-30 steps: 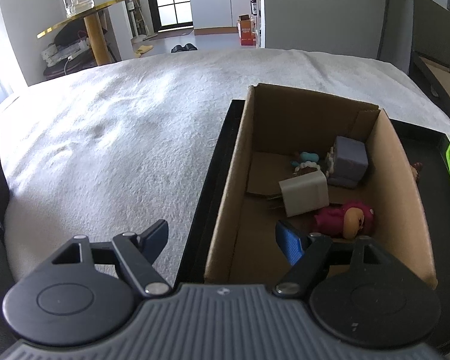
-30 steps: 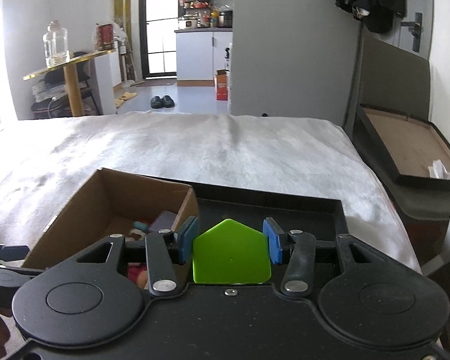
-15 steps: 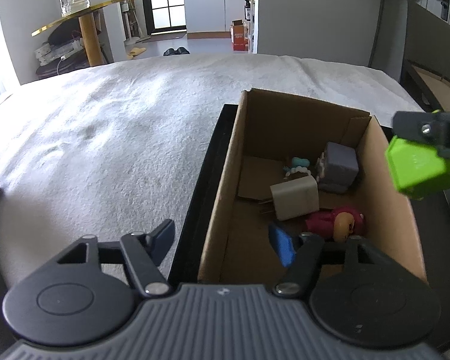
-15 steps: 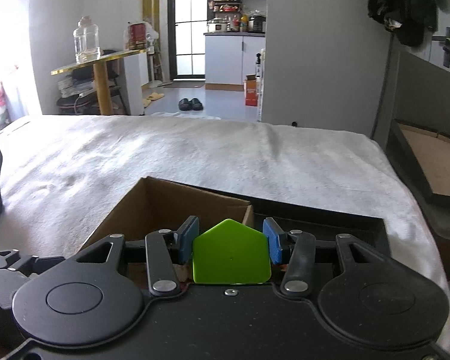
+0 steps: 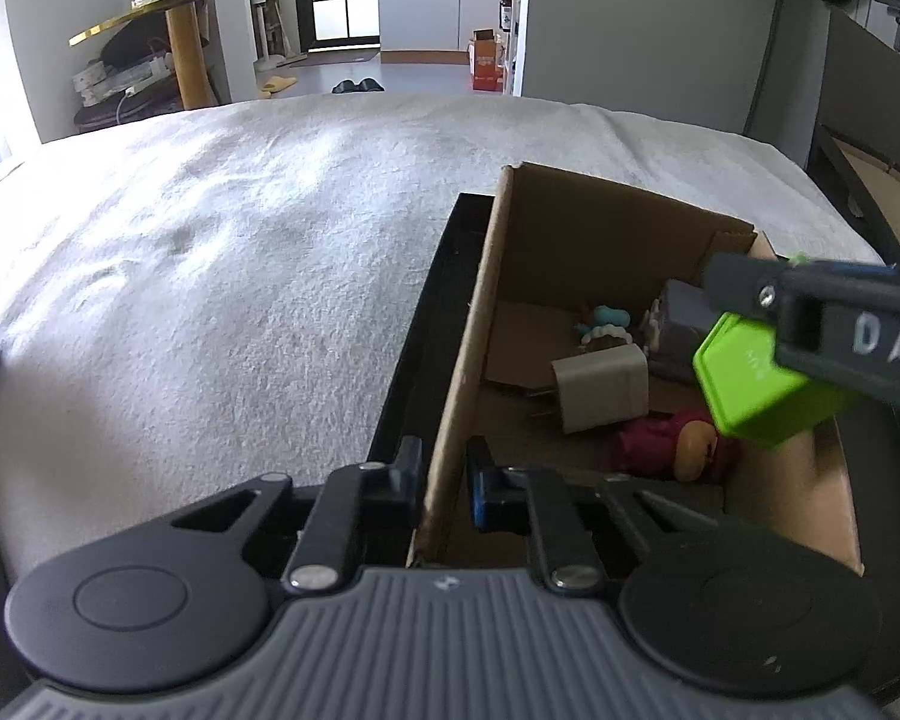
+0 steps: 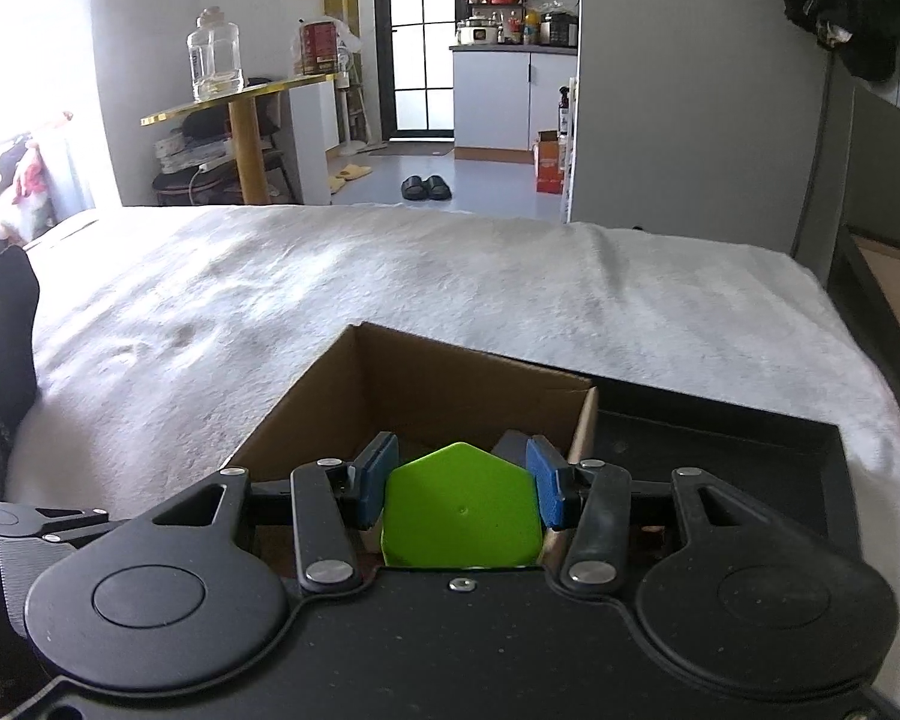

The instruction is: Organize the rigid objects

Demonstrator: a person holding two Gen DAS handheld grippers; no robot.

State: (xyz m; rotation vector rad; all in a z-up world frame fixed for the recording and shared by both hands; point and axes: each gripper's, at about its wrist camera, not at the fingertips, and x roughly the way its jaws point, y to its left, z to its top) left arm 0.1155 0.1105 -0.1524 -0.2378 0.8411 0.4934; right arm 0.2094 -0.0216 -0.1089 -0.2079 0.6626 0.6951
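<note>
The left gripper (image 5: 444, 480) had just clamped onto the near-left wall of the cardboard box (image 5: 468, 324), one pad on each side, steadying it in the black tray (image 5: 432, 300). The right gripper (image 6: 461, 489) came in from the box's right edge, tilted downward, pinching the green block (image 6: 461, 513) above the interior. So it was the drop-in step. Next, I'd judge, lower over bare floor clear of the white charger (image 5: 603, 387) and the red figure (image 5: 672, 444), then release.
</note>
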